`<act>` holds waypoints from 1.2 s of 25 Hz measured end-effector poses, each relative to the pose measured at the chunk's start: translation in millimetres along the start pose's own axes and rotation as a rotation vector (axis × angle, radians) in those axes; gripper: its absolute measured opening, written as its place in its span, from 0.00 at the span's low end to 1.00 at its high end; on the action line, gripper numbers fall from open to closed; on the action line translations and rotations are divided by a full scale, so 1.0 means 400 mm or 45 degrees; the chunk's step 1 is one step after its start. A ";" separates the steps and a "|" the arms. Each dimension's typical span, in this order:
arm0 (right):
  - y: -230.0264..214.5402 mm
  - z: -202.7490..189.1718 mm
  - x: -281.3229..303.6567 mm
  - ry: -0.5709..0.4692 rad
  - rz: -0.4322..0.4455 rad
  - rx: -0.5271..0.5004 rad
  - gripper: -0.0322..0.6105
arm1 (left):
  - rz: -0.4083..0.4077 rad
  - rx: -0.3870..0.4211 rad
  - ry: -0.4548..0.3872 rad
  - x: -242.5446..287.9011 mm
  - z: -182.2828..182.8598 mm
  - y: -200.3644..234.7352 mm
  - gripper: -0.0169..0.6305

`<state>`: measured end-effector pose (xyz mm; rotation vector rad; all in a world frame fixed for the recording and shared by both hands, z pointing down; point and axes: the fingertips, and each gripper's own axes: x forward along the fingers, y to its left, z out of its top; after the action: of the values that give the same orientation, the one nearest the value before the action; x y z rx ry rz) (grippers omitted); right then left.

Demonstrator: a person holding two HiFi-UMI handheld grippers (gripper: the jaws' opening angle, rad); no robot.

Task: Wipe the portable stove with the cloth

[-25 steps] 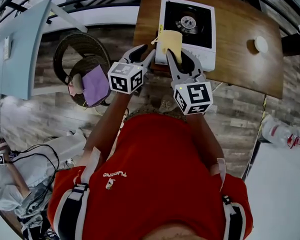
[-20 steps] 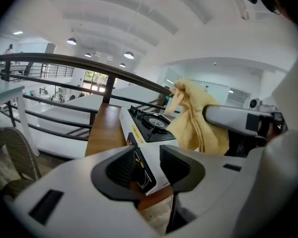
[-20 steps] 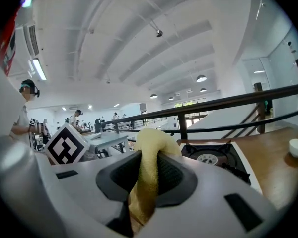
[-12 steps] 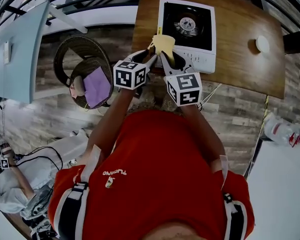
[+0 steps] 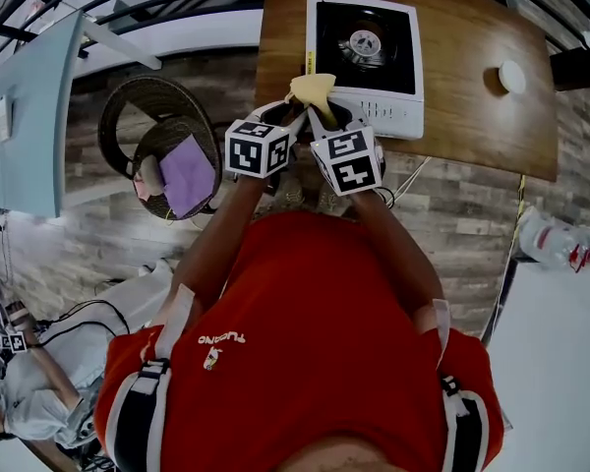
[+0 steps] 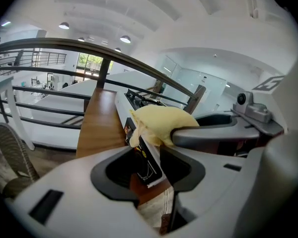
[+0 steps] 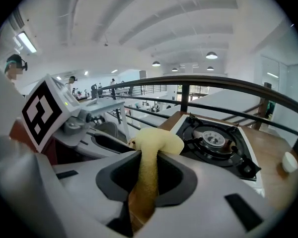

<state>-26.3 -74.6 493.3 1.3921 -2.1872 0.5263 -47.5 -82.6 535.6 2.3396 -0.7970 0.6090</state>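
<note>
The portable stove sits on the wooden table, a white case with a black top and one burner. A yellow cloth hangs bunched over the stove's near left corner. My right gripper is shut on the cloth, which is pinched between its jaws. My left gripper stands close on its left. Its jaws have just been opening and now stand open, with nothing pressed between them. In the left gripper view the cloth lies just ahead of the left gripper, beside the right gripper's finger.
A small white round object lies on the table right of the stove. Left of the table, a wicker chair holds a purple cloth. A dark railing runs behind the table. The table's near edge lies under both grippers.
Both grippers have sunk towards the stove's near left corner and drawn closer together. The cloth, spread flat a second ago, is now bunched at the right gripper's tips.
</note>
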 end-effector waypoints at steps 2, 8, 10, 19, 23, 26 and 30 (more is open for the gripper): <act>-0.002 -0.013 0.001 0.036 -0.008 -0.017 0.18 | -0.004 -0.004 -0.002 0.001 -0.002 -0.001 0.26; -0.038 -0.037 -0.016 0.084 -0.047 -0.024 0.18 | 0.000 0.000 0.005 0.000 -0.001 0.000 0.26; -0.053 -0.041 -0.027 0.083 -0.061 -0.012 0.18 | 0.001 0.002 0.008 -0.001 0.000 0.000 0.26; -0.161 -0.084 -0.091 0.074 -0.175 0.057 0.18 | 0.001 0.007 0.022 0.005 0.001 -0.002 0.26; -0.224 -0.114 -0.134 0.083 -0.242 0.113 0.18 | -0.003 -0.001 0.027 0.006 0.003 0.000 0.26; -0.272 -0.137 -0.170 0.086 -0.297 0.154 0.18 | -0.006 -0.006 0.029 0.007 0.003 0.000 0.26; -0.330 -0.166 -0.214 0.090 -0.369 0.199 0.18 | -0.010 -0.009 0.030 0.007 0.003 0.002 0.26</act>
<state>137.9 -29.1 504.0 1.7102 -1.8781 0.6368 -45.8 -84.8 536.6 2.3240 -0.7779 0.6281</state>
